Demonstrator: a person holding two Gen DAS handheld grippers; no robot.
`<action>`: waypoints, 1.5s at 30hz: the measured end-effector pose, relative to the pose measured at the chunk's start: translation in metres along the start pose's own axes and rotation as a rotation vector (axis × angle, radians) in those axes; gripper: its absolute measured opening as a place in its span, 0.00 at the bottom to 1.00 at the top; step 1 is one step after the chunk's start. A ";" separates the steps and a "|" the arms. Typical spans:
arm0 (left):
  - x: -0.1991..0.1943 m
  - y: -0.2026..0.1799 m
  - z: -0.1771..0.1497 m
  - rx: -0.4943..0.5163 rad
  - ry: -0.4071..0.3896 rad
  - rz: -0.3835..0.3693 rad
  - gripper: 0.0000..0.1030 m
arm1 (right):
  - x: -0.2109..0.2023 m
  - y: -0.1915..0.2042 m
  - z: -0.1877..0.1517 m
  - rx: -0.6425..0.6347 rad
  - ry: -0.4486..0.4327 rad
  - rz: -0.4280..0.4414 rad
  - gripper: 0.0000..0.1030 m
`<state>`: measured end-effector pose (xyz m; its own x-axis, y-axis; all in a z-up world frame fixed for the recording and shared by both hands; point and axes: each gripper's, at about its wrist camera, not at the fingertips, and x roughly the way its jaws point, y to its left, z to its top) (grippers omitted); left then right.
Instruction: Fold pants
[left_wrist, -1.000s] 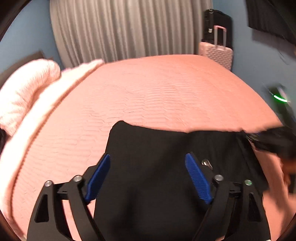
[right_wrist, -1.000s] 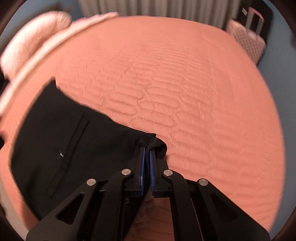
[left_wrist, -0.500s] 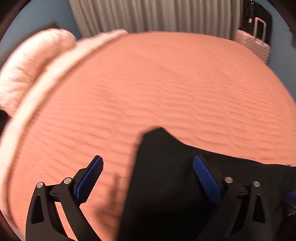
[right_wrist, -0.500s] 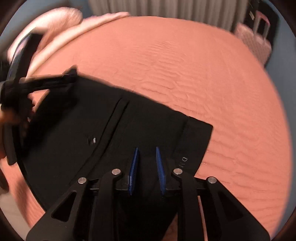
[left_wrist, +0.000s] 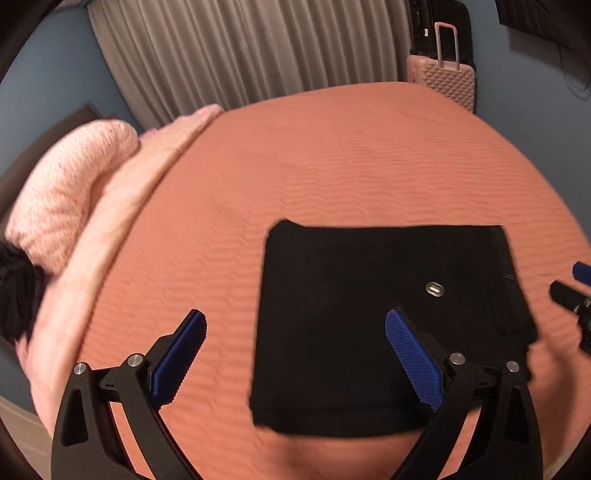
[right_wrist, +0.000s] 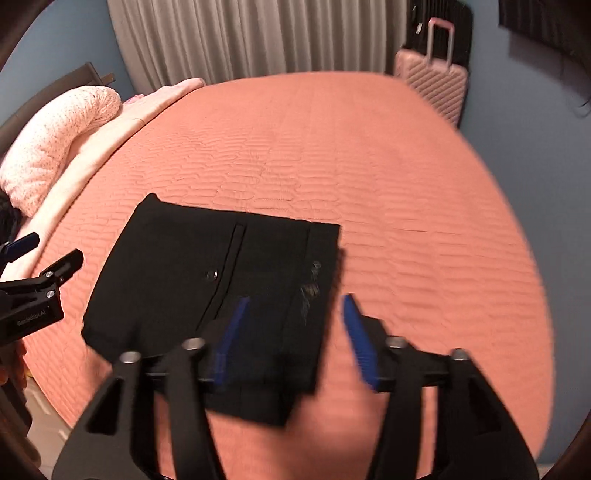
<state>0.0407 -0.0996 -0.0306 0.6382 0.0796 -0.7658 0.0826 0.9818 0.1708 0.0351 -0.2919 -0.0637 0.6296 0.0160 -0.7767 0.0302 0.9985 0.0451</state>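
The black pants (left_wrist: 373, 317) lie folded into a compact rectangle on the salmon quilted bed (left_wrist: 332, 166); a metal button shows on top. They also show in the right wrist view (right_wrist: 221, 280), with a pocket seam and a button. My left gripper (left_wrist: 295, 354) is open and empty, raised above the bed, with the fold's left edge between its fingers in the image. My right gripper (right_wrist: 293, 336) is open and empty above the fold's right edge. Each gripper shows at the other view's edge.
A pink knitted pillow (left_wrist: 70, 192) and a pale pink folded blanket (left_wrist: 122, 206) lie along the bed's left side. A pink suitcase (left_wrist: 441, 81) stands by the grey curtain (left_wrist: 240, 51) behind the bed. The bed's near edge lies just below the fold.
My right gripper opened and let go of the pants' edge, then drew back. Both grippers have pulled up and away. The pants now lie flat as a folded rectangle.
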 end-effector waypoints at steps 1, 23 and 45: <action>-0.009 -0.002 -0.005 -0.016 0.006 -0.029 0.94 | -0.013 0.003 -0.007 0.016 -0.006 -0.002 0.61; -0.071 -0.006 -0.045 -0.038 0.042 0.012 0.94 | -0.073 -0.013 -0.049 0.101 -0.008 -0.004 0.71; -0.070 0.039 -0.082 -0.089 0.086 0.052 0.94 | -0.105 0.030 -0.054 -0.040 -0.093 -0.087 0.88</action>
<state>-0.0634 -0.0531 -0.0214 0.5715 0.1410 -0.8084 -0.0190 0.9871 0.1588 -0.0722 -0.2604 -0.0148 0.6955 -0.0739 -0.7147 0.0582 0.9972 -0.0464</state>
